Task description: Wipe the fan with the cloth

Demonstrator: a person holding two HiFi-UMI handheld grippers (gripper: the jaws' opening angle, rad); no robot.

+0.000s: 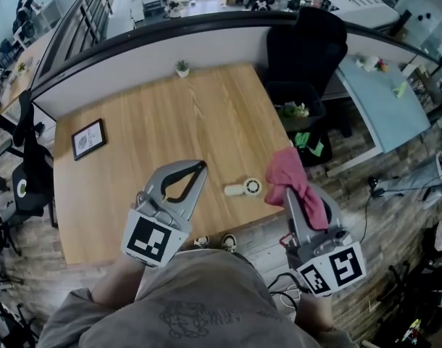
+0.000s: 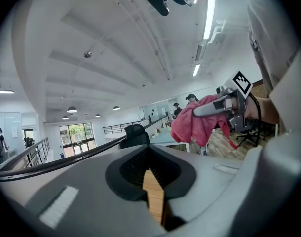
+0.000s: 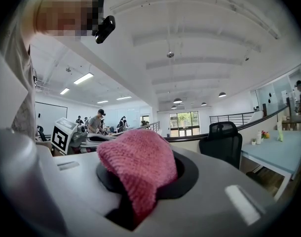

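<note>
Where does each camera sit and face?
Head view: on the head, looking down at table, fan, left gripper, right gripper, own shirt.
Left gripper view: on that gripper, facing across the office over shut jaws; shirt at right.
Right gripper view: on that gripper, jaws shut on cloth; shirt at left.
Shared: gripper views show each other's gripper; all show the cloth.

The left gripper (image 1: 198,169) points forward, nearly level, jaws together and empty. The right gripper (image 1: 292,200), also level, has its jaws pressed on the cloth (image 1: 292,174).
</note>
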